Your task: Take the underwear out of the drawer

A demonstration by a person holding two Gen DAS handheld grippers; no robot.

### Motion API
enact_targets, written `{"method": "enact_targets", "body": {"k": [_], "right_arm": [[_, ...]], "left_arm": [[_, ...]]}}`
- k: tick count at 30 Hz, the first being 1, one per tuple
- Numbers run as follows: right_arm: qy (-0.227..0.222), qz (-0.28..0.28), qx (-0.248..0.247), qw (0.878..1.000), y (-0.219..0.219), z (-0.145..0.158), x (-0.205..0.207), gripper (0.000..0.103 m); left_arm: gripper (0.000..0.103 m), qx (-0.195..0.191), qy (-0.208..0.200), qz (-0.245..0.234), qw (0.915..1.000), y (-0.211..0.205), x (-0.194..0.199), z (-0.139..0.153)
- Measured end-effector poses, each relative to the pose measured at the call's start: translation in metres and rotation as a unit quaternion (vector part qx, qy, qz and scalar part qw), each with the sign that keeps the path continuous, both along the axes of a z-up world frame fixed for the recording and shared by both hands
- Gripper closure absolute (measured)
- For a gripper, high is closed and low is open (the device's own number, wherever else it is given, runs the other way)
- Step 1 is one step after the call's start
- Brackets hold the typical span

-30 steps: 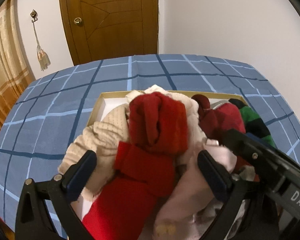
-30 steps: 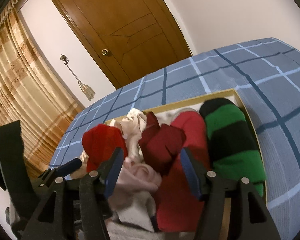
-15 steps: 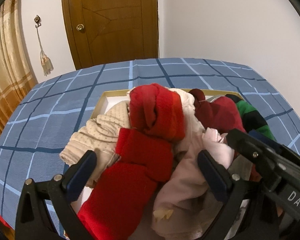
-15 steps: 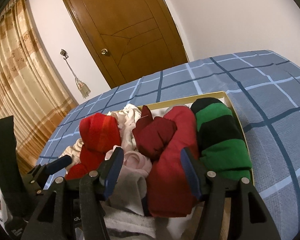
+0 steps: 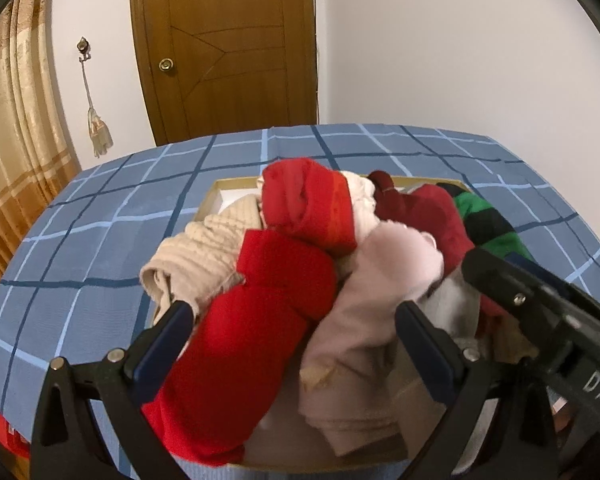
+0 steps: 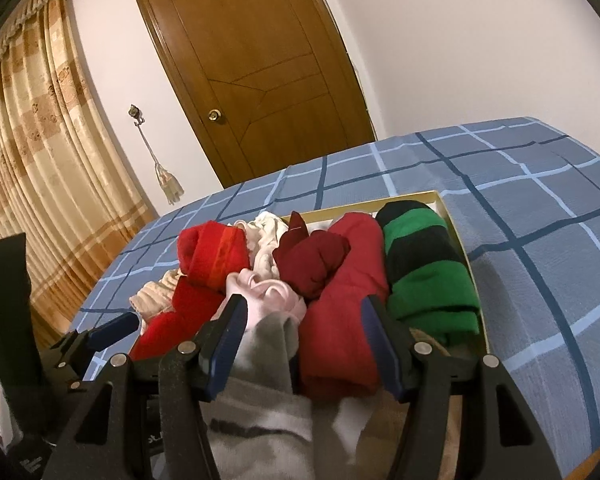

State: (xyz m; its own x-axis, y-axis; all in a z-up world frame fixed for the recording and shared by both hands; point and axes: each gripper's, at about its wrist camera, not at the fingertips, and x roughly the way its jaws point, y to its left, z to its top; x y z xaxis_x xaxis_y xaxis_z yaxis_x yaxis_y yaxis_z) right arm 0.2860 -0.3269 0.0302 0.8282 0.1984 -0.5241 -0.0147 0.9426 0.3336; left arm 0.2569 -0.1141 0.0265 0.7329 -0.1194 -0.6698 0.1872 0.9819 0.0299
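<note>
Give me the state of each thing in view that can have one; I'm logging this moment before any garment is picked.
door: closed
curtain: drawn across
drawer: out on the bed, heaped full
green-and-black garment: folded, by the drawer's right wall
dark red garment: bundled, on top
left gripper: open, holding nothing
right gripper: open, holding nothing

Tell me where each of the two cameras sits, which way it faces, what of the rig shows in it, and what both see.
Left wrist: on the left gripper, facing down over the drawer toward the door; its own open fingers and the right gripper show.
Right wrist: on the right gripper, facing the same way from further right; its own open fingers and the left gripper show.
Shared: drawer, red roll, green-black roll, blue checked bedcover, door.
</note>
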Motion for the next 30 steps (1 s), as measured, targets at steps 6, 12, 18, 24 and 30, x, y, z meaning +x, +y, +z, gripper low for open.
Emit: {"method": "enact_targets", "body": {"k": [6,12,18,24,30], "right_arm": [[-0.009,-0.003,0.002,1.0,-0.001,0.002,-0.015,0.041],[-0.02,-0.004,0.003,1.0,-0.001,0.004,-0.034,0.041],[-0.03,-0.006,-0.001,1.0,0.0,0.008,-0.052,0.041],[-0.042,-0.008,-0.003,0.999,0.002,0.013,-0.074,0.041],[-0.049,-0.009,-0.001,0.999,0.001,0.015,-0.096,0.041]], "left_arm": [[0.001,0.005,-0.016,0.0,0.9999,0.002,-0.019,0.001],[0.001,-0.007,-0.021,0.003,0.9997,0.008,-0.036,0.003],[0.001,0.0,-0.04,0.004,0.9992,0.009,-0.057,0.009],[0.001,-0.01,-0.045,0.001,0.9989,0.012,-0.077,0.012],[0.001,-0.016,-0.045,0.006,0.9988,0.017,-0.096,0.011]]}}
